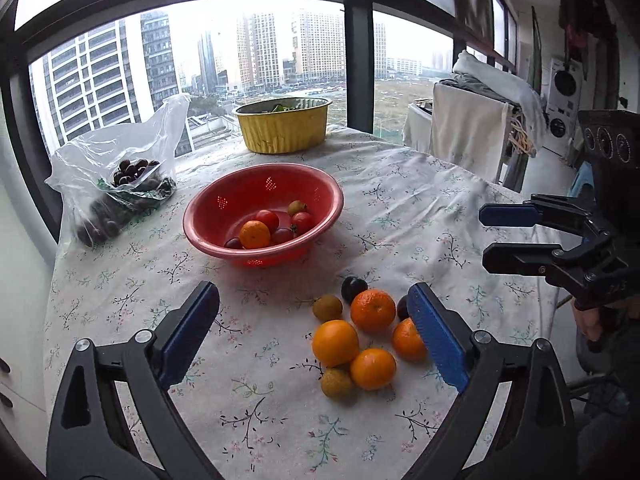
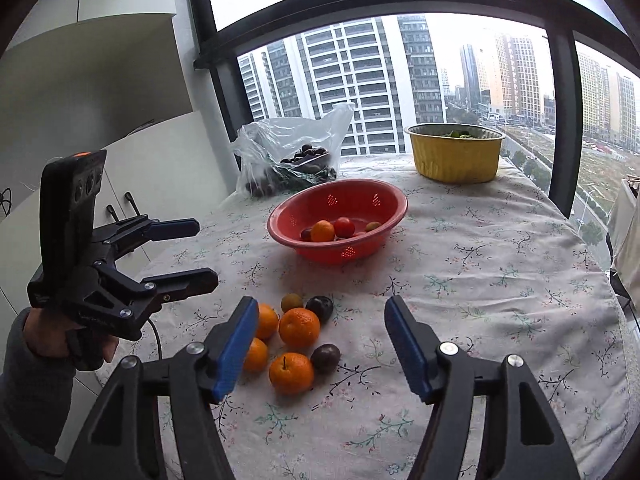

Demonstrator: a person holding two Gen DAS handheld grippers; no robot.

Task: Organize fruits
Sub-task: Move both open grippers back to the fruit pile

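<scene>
Both the left tongs [image 1: 316,334] and right tongs [image 2: 320,350] are spread open, nothing held. The loose fruit pile [image 1: 360,340] sits on the bench just ahead, red colander [image 1: 262,214] beyond. Mandarins are best gripped across the middle (soft skins, easily squashed, likely to roll).

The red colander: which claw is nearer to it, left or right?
Probably left, though it is close. The left claw hangs short of the red colander; the right claw hangs back over the loose fruit.
</scene>
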